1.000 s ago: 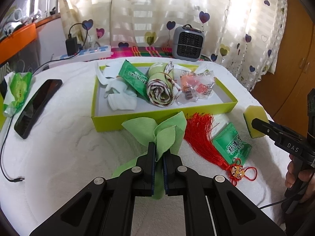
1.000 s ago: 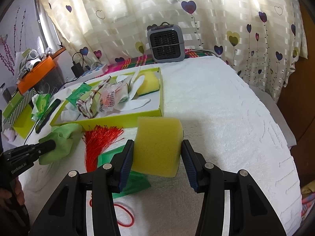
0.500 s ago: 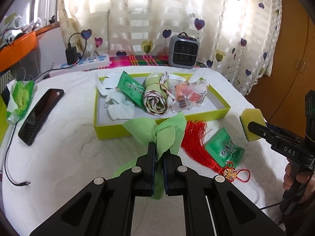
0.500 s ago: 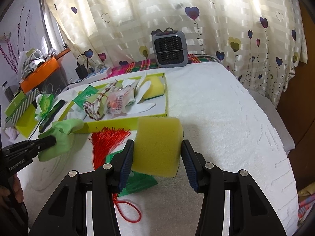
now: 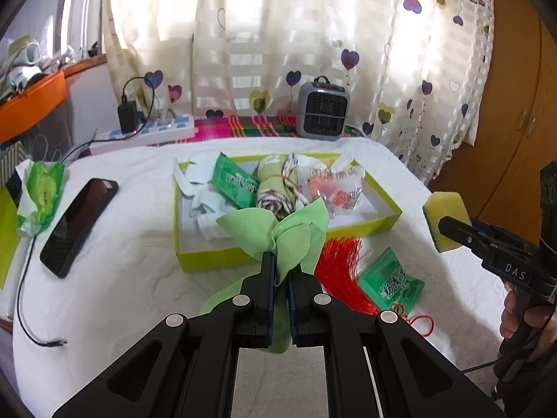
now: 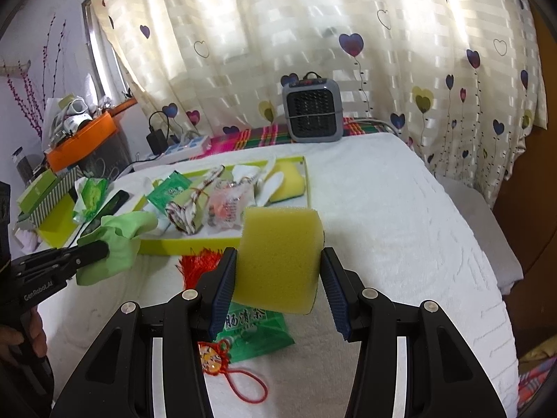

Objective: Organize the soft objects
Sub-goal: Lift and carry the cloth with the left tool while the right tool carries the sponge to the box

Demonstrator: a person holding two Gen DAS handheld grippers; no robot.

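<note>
While a white towel-covered surface [image 5: 104, 296] fills both views, a black phone [image 5: 78, 226] is seen at far left. A green cloth [image 5: 289, 233] is pinched above it between the nearly closed left gripper [image 5: 281, 271], in front of a lime tray [image 5: 278, 256] filled with soft items. Further right, a yellow sponge [image 6: 278, 261] is squeezed by the half-spread right gripper [image 6: 278, 278], above a red tassel [image 6: 198, 266] and green packet [image 6: 257, 334].

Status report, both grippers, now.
Left gripper shut on green cloth. Right gripper shut on yellow sponge. Both held clear above the bed, short of the green box. Red tassel and green packet lie loose below.
</note>
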